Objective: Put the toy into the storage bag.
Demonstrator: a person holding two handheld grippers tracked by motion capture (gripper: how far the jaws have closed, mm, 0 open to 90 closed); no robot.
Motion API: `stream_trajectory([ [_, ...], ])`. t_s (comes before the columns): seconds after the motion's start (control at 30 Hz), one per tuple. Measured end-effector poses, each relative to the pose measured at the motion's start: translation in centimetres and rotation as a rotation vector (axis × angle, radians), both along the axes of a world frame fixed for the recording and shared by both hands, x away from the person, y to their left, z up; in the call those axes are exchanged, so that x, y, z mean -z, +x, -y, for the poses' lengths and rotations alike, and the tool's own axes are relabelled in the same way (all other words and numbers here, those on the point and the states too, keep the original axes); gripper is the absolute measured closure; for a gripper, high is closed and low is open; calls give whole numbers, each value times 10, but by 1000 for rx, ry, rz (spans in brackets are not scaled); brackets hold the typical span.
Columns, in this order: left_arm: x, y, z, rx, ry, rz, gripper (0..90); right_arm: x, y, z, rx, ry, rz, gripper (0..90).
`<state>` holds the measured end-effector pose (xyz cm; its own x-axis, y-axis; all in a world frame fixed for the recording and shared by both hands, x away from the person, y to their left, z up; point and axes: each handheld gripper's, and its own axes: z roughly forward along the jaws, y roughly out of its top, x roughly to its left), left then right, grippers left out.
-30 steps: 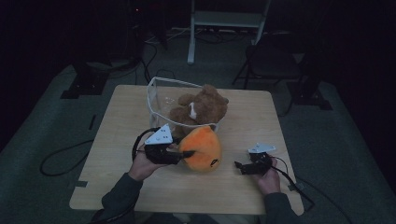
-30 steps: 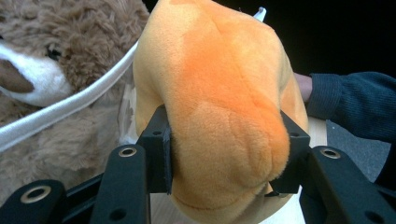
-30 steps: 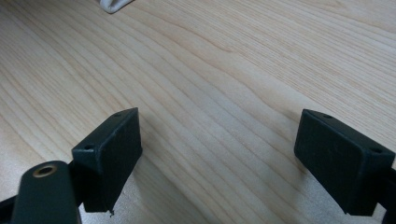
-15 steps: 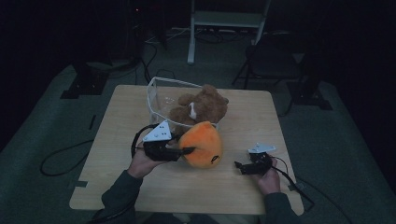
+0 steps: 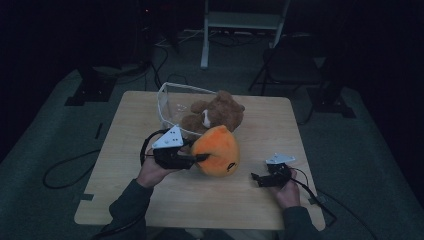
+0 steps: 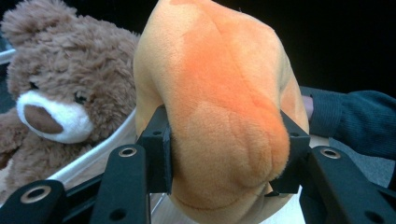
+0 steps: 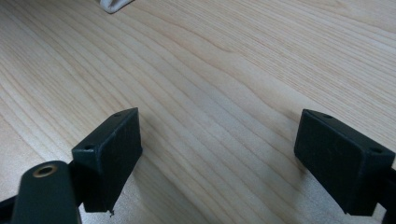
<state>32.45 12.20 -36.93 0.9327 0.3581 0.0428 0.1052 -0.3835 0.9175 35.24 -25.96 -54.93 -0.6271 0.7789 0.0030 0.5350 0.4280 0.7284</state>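
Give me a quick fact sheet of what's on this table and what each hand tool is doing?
Table: light wood.
Orange soft toy: squeezed between the jaws of the left gripper, just in front of the bin.
Teddy bear: brown, lying in the clear bin.
Clear bin: at the far middle of the table.
Right gripper: jaws wide apart, holding nothing, low over bare wood.

Dim room, grey floor point(image 5: 45, 135) (cables point(image 5: 65, 170) trailing).
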Motion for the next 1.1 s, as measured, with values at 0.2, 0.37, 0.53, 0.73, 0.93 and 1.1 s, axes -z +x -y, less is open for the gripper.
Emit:
stream_trajectory([
  [0.2, -5, 2, -2, -6, -5, 7, 521, 0, 0, 0, 0, 0, 1, 143],
  [0.37, -10, 3, -5, -9, -14, 16, 521, 0, 0, 0, 0, 0, 1, 143],
  [0.53, -15, 4, -5, -10, -15, 27, 521, 0, 0, 0, 0, 0, 1, 143],
  [0.73, -19, 4, -6, -13, -30, 34, 521, 0, 0, 0, 0, 0, 0, 143],
  [0.93, -23, 6, -7, -15, -38, 41, 521, 0, 0, 0, 0, 1, 0, 143],
  [1.1, -27, 7, -8, -16, -45, 46, 521, 0, 0, 0, 0, 1, 0, 143],
])
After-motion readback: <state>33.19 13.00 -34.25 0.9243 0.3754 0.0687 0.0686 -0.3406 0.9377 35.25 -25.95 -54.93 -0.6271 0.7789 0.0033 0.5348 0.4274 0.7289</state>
